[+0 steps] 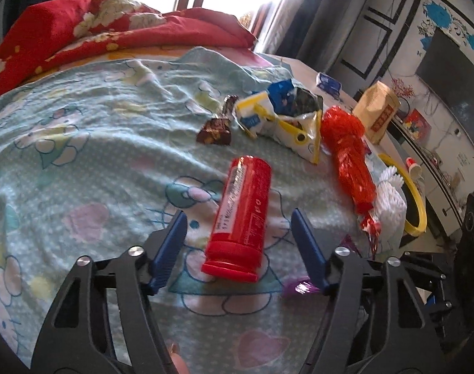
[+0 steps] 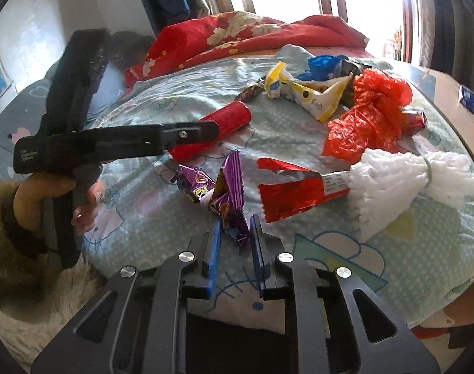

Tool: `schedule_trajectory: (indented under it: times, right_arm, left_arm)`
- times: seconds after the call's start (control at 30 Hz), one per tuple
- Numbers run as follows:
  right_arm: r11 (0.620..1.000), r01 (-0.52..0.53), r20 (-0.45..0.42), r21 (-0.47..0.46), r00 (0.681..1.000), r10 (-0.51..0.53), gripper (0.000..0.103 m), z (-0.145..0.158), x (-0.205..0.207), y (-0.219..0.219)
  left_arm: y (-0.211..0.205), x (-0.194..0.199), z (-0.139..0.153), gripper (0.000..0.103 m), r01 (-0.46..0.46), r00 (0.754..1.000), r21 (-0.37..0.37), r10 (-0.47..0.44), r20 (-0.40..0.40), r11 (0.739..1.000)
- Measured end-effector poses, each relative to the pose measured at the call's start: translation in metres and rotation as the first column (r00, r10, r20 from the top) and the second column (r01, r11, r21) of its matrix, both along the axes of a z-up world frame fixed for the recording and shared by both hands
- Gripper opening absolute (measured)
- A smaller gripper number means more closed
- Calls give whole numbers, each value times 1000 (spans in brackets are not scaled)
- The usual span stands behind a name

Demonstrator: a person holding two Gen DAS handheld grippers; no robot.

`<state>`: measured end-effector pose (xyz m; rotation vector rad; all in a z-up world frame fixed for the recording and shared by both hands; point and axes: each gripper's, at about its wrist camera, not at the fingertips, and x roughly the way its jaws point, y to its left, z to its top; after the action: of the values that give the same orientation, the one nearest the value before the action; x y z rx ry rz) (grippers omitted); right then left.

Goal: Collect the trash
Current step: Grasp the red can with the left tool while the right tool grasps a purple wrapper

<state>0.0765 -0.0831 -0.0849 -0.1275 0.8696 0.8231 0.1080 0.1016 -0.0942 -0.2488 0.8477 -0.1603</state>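
While my left wrist camera looked across the bed, I saw the left gripper [image 1: 238,230] with its blue fingers [image 1: 171,249] spread wide apart on either side of a red canister [image 1: 241,215] that lay on the pale cartoon-print sheet [image 1: 81,162], its cap toward me, touching neither finger as far as I could tell. Only that view showed the brown candy wrapper [image 1: 216,131] clearly and a tan paper bag [image 1: 377,113] on the ledge beyond. My right wrist camera gave what the left could not: a hand [image 2: 50,199] holding the left tool, a white mop head [image 2: 405,184], and a torn red wrapper [image 2: 293,190]. The right gripper [image 2: 235,233] had its fingers drawn close together on a purple snack wrapper [image 2: 229,196], which stood up between them. Another purple wrapper [image 2: 195,184] lay just beside it.
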Motion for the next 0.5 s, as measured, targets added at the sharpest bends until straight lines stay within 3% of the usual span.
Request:
schedule_trajectory:
  times: [0.07, 0.13, 0.5]
  right_arm:
    - [1000, -15, 7, -1, 1000, 15, 17, 1, -3, 2]
    - [1000, -26, 15, -1, 1000, 26, 17, 3, -7, 3]
    - [999, -40, 115, 28, 993, 37, 16, 30, -20, 4]
  left_arm:
    - [-1, 1, -3, 49, 6, 1000, 12, -6, -14, 1000]
    - [-2, 1, -5, 32, 9, 1000, 22, -8, -27, 1000]
    - [4, -2, 9, 27, -4, 1000, 28, 3, 20, 1000]
